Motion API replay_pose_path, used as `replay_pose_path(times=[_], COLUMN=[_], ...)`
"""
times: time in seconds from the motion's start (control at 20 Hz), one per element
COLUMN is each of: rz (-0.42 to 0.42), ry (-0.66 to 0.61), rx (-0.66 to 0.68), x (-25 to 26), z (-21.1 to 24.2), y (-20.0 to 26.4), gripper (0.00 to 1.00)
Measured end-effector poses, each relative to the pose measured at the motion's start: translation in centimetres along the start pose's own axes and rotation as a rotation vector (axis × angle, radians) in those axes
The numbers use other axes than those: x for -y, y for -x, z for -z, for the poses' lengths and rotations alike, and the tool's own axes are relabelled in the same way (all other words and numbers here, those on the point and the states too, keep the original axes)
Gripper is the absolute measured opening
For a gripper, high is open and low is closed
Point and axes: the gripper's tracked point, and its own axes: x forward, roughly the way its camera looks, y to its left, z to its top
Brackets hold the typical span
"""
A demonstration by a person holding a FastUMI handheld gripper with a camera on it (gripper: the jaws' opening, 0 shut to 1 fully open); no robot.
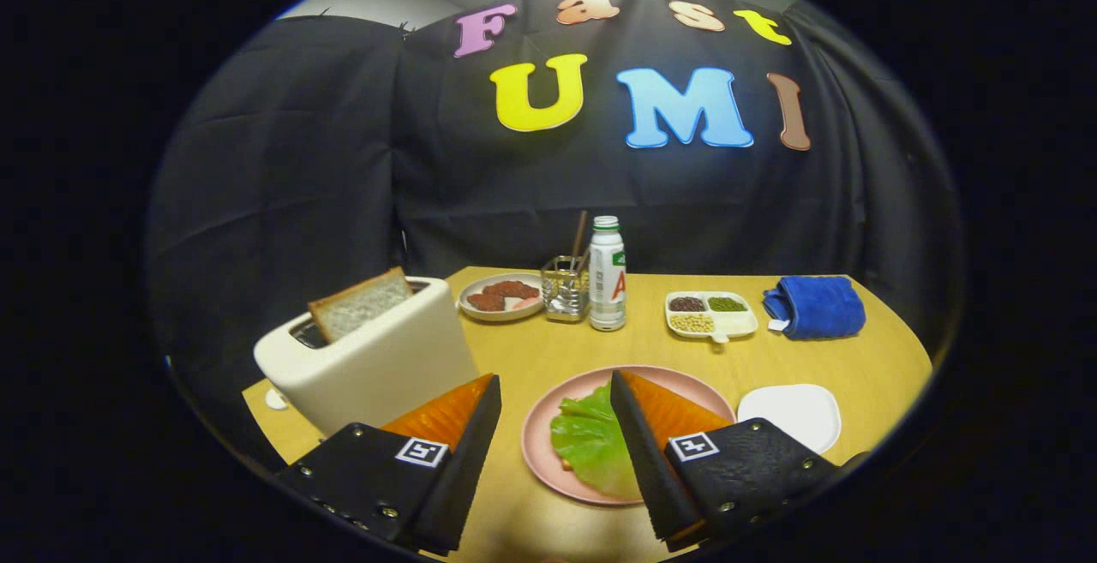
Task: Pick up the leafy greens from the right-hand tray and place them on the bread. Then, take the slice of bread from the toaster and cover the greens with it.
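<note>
From the gripper view, the hand-held gripper (555, 396) has its two fingers spread wide with nothing between them, poised above the wooden table (857, 362). Just ahead, partly behind the right finger, the green leafy lettuce (590, 443) lies on the round pink plate (548, 413). Left of the fingers stands a cream toaster (377, 362) with a slice of white bread (360, 304) sticking up from its slot. Beside the pink plate sits an empty white tray (793, 413)

The gripper (555, 396) hangs with its 2 fingers (463, 426) spread wide apart, holding nothing, tips aimed toward 12 o'clock.
</note>
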Motion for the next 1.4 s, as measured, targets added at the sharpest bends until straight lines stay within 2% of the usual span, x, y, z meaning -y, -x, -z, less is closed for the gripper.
replay_pose_path(times=[0.2,0.5,0.75,0.85,1.0,1.15,1.25,1.3,1.4], rz=[-0.105,-0.219,-0.223,-0.214,-0.191,-0.133,-0.118,-0.124,-0.127], ry=[-0.011,0.049,0.083,0.086,0.103,0.123,0.131,0.137,0.135], rx=[0.045,0.069,0.066,0.051,0.035,0.035,0.044,0.055,0.053], x=[-5.2,-12.8,-15.6,-16.0,-15.8,-15.0,-14.8,-15.1,-15.0], z=[-2.9,-4.1,-3.8,-3.3,-2.7,-2.5,-1.7,-2.7,-2.6], y=[0.0,-1.3,-3.5,-4.3,-5.2,-6.1,-6.5,-5.7,-6.1], gripper=[0.79,0.79,0.79,0.69,0.69,0.37,0.37,0.19,0.17])
